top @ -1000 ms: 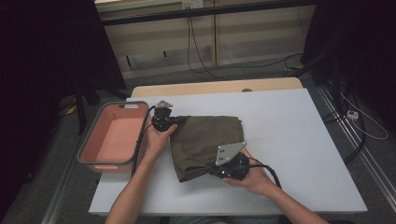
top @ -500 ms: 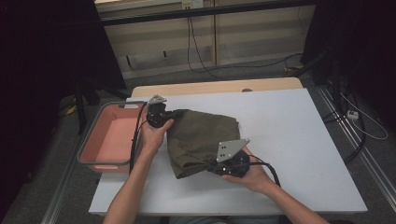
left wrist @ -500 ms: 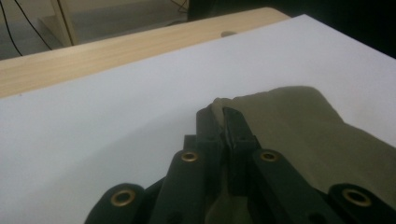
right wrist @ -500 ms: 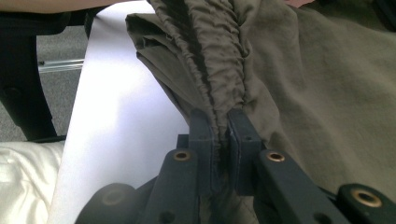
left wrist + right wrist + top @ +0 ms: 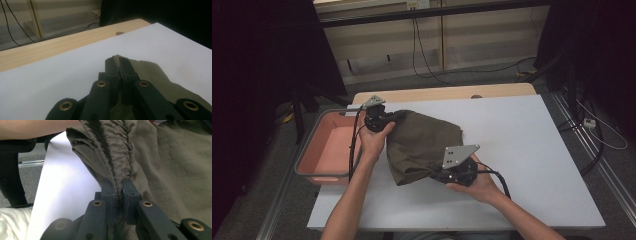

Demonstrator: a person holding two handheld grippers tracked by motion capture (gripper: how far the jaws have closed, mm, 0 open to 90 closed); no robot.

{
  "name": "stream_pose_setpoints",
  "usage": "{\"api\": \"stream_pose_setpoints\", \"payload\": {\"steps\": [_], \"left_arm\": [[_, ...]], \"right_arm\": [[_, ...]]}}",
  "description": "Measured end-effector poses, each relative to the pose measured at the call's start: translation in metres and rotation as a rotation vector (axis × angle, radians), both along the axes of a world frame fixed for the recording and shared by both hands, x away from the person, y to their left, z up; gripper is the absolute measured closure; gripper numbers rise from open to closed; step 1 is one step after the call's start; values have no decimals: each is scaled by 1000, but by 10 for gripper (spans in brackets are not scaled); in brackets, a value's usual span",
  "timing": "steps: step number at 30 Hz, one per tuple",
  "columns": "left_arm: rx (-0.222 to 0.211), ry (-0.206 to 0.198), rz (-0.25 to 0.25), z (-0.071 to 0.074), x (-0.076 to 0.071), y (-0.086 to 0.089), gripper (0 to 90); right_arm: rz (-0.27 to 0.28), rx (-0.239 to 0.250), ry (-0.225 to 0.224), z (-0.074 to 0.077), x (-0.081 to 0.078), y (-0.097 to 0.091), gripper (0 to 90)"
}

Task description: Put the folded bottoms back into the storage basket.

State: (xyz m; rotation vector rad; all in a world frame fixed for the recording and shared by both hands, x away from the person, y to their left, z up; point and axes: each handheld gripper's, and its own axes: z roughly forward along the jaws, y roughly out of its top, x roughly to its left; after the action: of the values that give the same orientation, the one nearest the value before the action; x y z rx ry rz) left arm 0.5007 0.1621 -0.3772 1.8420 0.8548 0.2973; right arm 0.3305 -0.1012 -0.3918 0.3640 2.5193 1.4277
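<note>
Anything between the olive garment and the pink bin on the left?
Nothing visible. The olive garment is pinched at both ends by the left gripper and right gripper. The pink bin sits open beside the table's left edge; only the left hand and its cable lie on that side.

A white counter (image 5: 522, 150) fills the middle of the frame, with a wooden strip (image 5: 447, 93) along its far edge. A pink tray (image 5: 319, 150) sits at its left edge, and cables (image 5: 427, 55) trail over the floor beyond.
</note>
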Motion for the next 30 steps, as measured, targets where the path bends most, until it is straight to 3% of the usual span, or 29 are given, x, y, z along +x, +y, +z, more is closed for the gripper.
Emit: {"api": "stream_pose_setpoints", "payload": {"steps": [1,4,5,7,8,23,30], "left_arm": [[8,0,-1,2,0,1,869],[-34,7,-8,7,0,3,869],[-25,-7,-8,10,-2,3,869],[34,-47,0,17,-6,1,869],[32,-50,2,20,-6,1,869],[-44,-91,50,45,-4,20,870],[-52,-111,74,55,-6,30,871]], "right_arm": [[3,4,-2,1,1,1,828],[12,8,-6,5,1,3,828],[17,10,-9,7,1,3,828],[23,17,-14,9,2,4,828],[24,24,-14,9,2,4,828],[45,66,-58,25,8,17,828],[54,98,-56,25,13,25,829]]}}
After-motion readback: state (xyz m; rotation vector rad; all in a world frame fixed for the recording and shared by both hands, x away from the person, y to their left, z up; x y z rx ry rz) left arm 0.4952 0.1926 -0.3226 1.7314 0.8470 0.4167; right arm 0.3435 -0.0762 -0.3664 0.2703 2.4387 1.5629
